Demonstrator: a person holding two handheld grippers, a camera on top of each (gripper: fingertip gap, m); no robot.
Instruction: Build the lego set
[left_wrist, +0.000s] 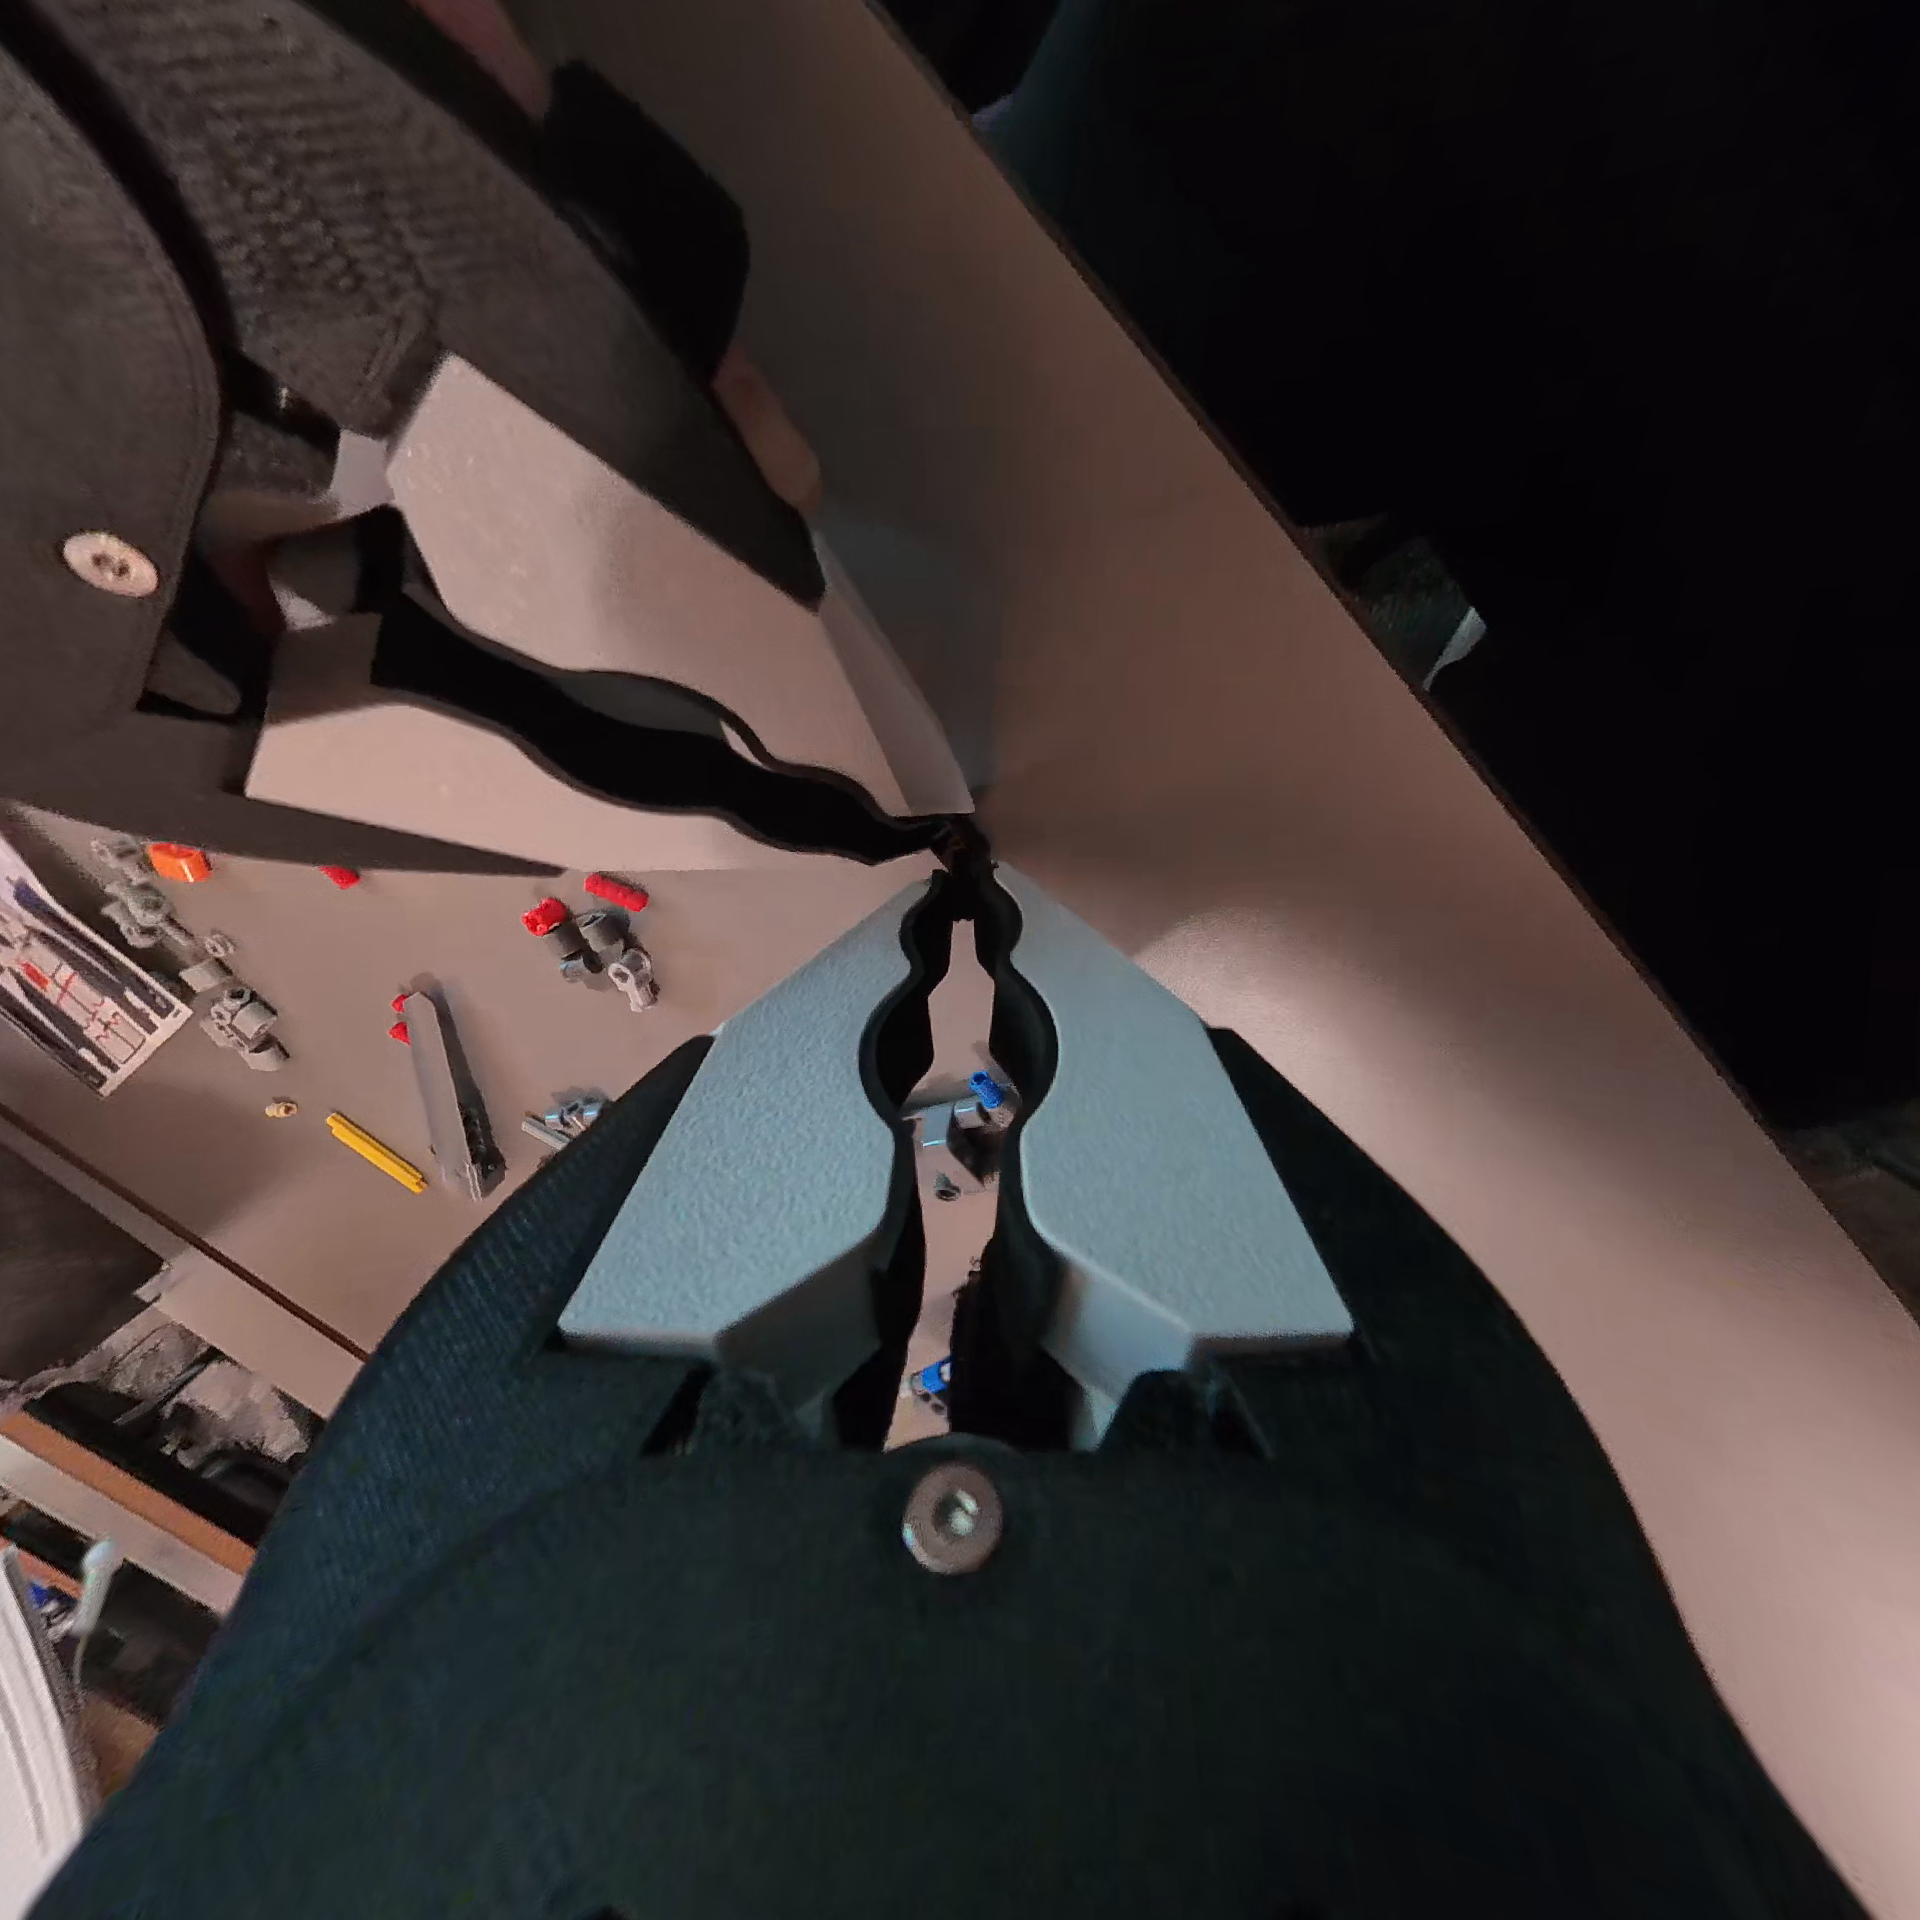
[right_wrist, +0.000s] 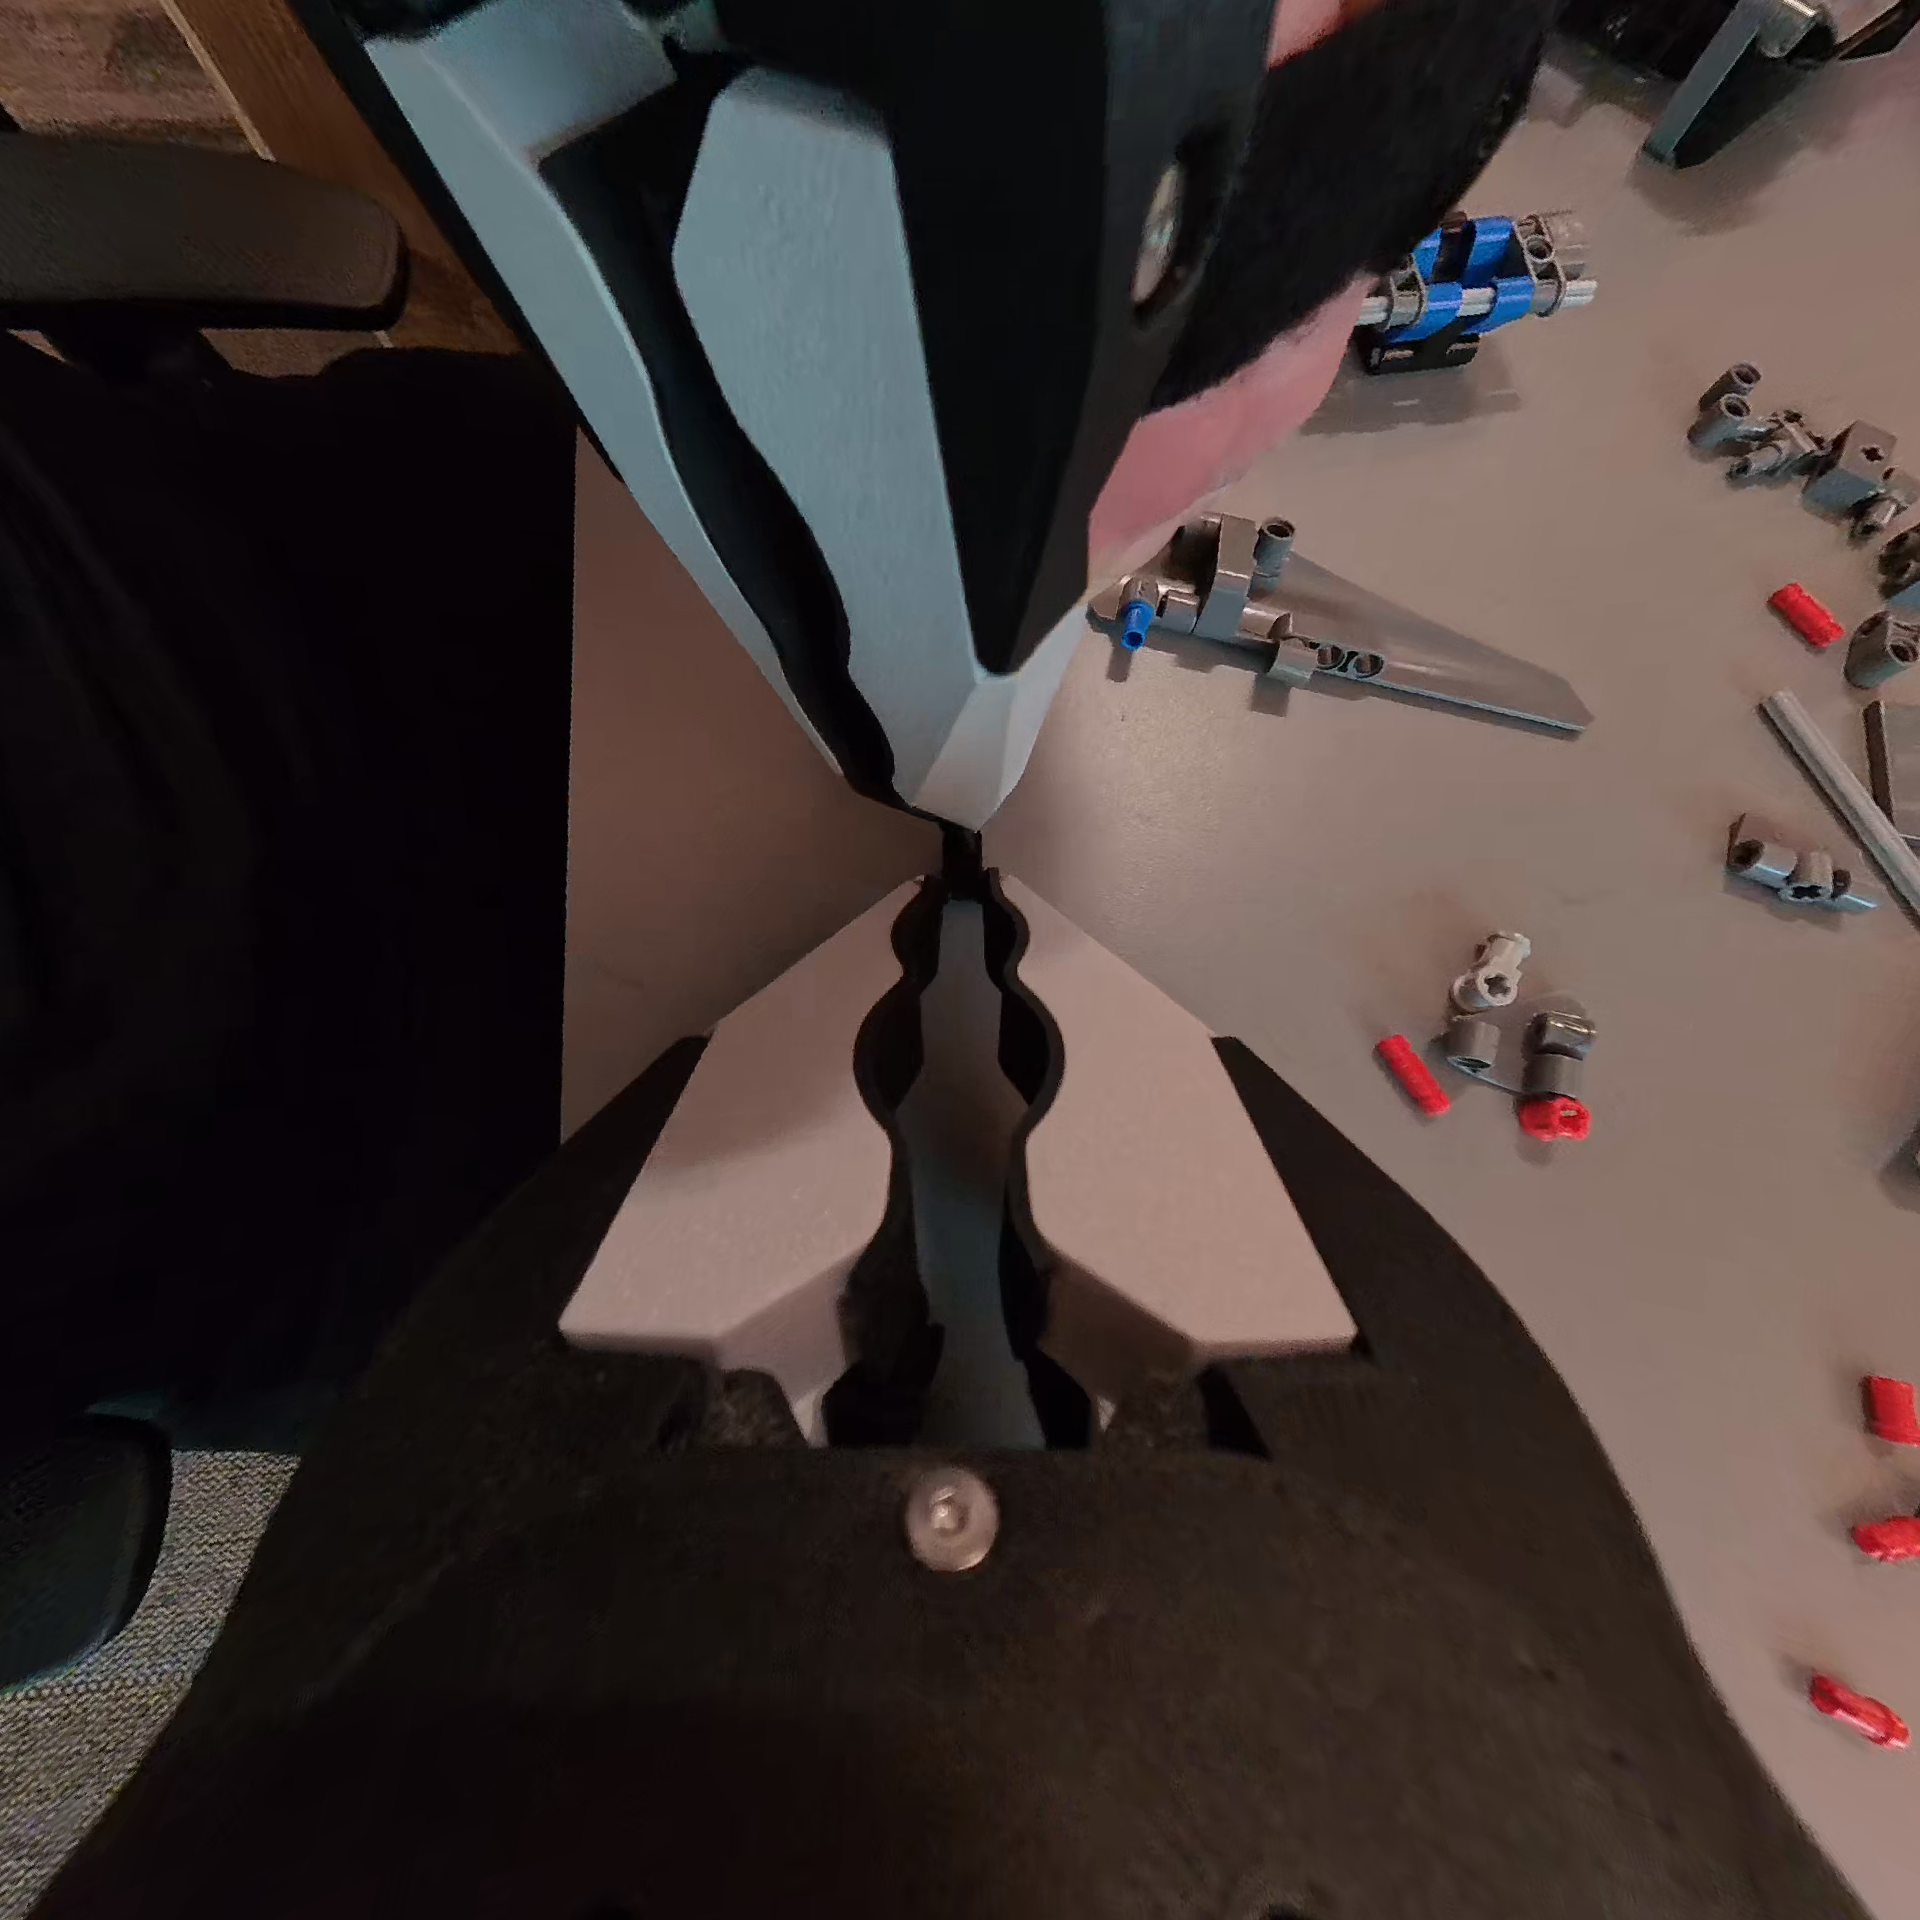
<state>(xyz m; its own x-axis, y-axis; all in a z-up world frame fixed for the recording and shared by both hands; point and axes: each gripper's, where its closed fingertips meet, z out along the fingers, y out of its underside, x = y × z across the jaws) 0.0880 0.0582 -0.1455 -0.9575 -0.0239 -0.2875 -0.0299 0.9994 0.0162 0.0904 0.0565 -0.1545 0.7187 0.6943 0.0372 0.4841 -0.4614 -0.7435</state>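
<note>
My left gripper (left_wrist: 961, 883) and my right gripper (right_wrist: 961, 883) meet tip to tip above the grey table (right_wrist: 1195, 883), near its edge. Both look shut on one small black piece (left_wrist: 956, 844) pinched between the two pairs of tips; it also shows in the right wrist view (right_wrist: 958, 854). Its shape is too small and dark to tell. In the left wrist view the right gripper (left_wrist: 940, 826) comes in from the upper left. In the right wrist view the left gripper (right_wrist: 951, 821) comes down from the top.
Loose parts lie on the table: a grey wing assembly with a blue pin (right_wrist: 1340, 634), a blue and grey assembly (right_wrist: 1475, 286), red pins (right_wrist: 1411, 1075), grey connectors (right_wrist: 1496, 997), a grey beam (left_wrist: 447, 1091), a yellow axle (left_wrist: 374, 1151), an instruction sheet (left_wrist: 73, 977). A chair (right_wrist: 197, 249) stands beyond the table edge. My two grippers' fingertips are within a few centimetres of each other. Both grippers' tips are roughly 20 centimetres from the grey beam (left_wrist: 447, 1091).
</note>
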